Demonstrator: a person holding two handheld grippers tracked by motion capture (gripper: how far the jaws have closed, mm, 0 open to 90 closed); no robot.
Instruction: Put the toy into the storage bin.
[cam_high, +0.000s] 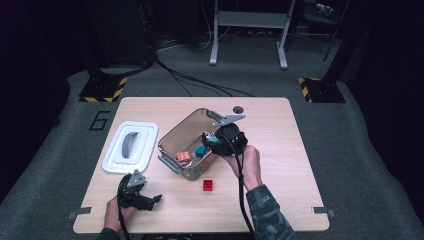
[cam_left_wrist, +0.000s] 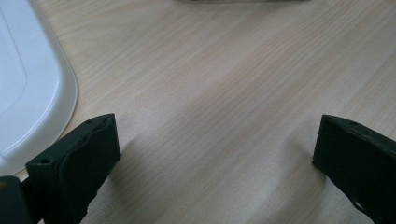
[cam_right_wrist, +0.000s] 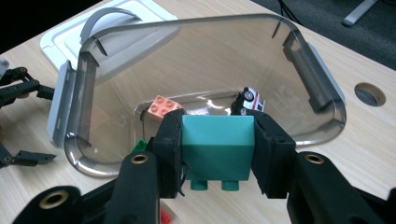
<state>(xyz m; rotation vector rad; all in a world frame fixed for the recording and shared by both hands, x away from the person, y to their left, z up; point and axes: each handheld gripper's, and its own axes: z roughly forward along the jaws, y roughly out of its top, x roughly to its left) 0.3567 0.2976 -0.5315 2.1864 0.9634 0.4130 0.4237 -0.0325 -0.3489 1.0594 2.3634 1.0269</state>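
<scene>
Right claw (cam_right_wrist: 218, 144) pinches a teal block (cam_right_wrist: 217, 145) over the clear bin (cam_right_wrist: 327, 88); left claw (cam_left_wrist: 215, 154) rests spread on the table (cam_left_wrist: 210, 93).

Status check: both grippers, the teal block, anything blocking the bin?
Right gripper shut on teal block, above clear bin. Left gripper open, over bare table. Bin mouth unobstructed.
</scene>
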